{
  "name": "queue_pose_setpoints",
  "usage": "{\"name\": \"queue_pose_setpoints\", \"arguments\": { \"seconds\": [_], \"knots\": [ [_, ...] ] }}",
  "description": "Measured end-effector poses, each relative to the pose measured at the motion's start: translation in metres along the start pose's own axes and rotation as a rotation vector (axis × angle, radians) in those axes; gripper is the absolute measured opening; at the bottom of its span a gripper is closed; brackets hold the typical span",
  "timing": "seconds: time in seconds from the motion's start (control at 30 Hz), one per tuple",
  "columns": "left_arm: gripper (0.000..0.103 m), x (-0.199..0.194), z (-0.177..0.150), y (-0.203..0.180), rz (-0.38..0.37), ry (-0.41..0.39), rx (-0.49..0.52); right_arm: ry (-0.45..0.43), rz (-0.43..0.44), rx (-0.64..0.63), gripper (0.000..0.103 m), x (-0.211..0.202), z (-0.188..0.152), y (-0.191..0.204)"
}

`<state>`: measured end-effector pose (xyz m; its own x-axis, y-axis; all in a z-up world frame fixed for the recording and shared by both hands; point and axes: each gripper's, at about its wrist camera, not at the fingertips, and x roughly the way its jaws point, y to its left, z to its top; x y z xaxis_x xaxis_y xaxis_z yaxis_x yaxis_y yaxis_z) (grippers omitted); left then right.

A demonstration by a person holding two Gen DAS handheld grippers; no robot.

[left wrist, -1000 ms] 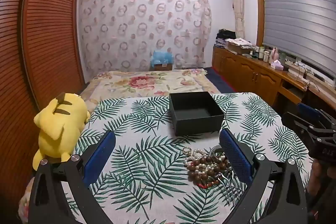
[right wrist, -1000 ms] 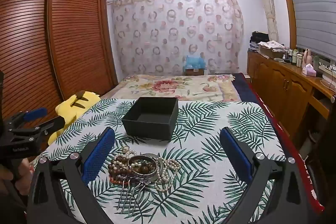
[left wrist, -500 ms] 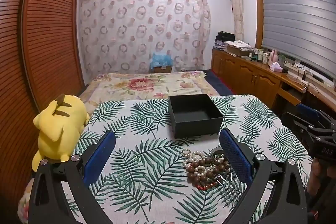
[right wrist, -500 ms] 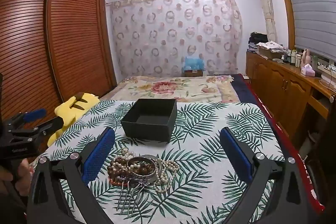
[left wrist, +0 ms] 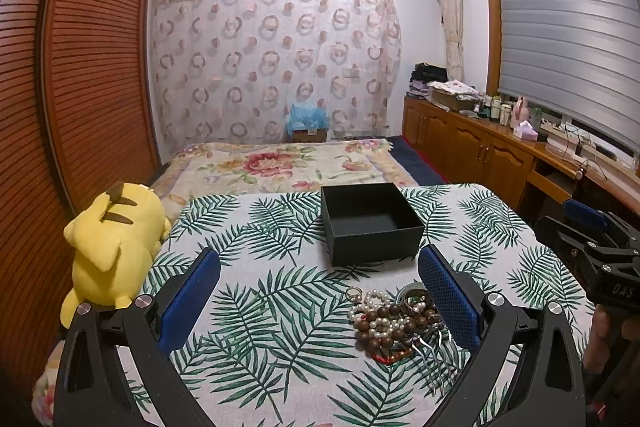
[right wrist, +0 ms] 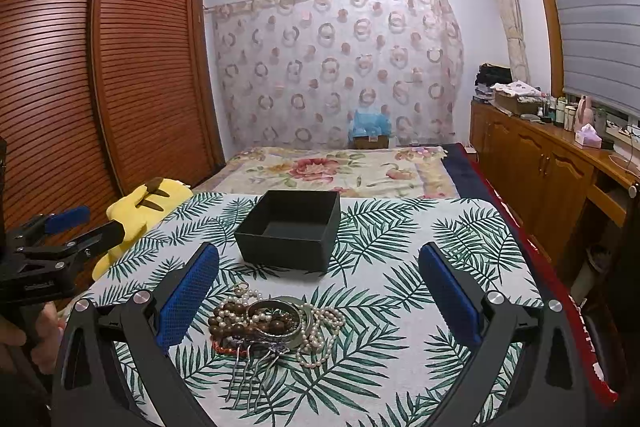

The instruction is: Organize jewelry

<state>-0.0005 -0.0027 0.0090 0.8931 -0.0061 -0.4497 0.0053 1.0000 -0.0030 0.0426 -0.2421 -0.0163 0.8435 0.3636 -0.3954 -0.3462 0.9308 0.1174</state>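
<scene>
Left wrist view: left gripper (left wrist: 318,301) spread wide, nothing held, above the cloth (left wrist: 260,291); jewelry (left wrist: 394,321) in a heap near its right finger; box (left wrist: 370,227) beyond, empty.

Right wrist view: right gripper (right wrist: 318,301) also spread, empty, over the heap; comb (right wrist: 248,373) at the front.

Probably start of task, nothing sorted yet. Next: lower, pinch one piece, carry to box.
</scene>
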Motion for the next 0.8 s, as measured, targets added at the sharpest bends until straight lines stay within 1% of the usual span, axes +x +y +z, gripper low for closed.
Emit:
{"name": "queue_pose_setpoints", "arguments": {
  "seconds": [0.8],
  "knots": [
    [0.096,-0.0022,-0.0017,0.0019,-0.003,-0.005,-0.004,-0.003,0.002,-0.003,0.101,-0.0017,-0.0014,0.0057]
  ]
}}
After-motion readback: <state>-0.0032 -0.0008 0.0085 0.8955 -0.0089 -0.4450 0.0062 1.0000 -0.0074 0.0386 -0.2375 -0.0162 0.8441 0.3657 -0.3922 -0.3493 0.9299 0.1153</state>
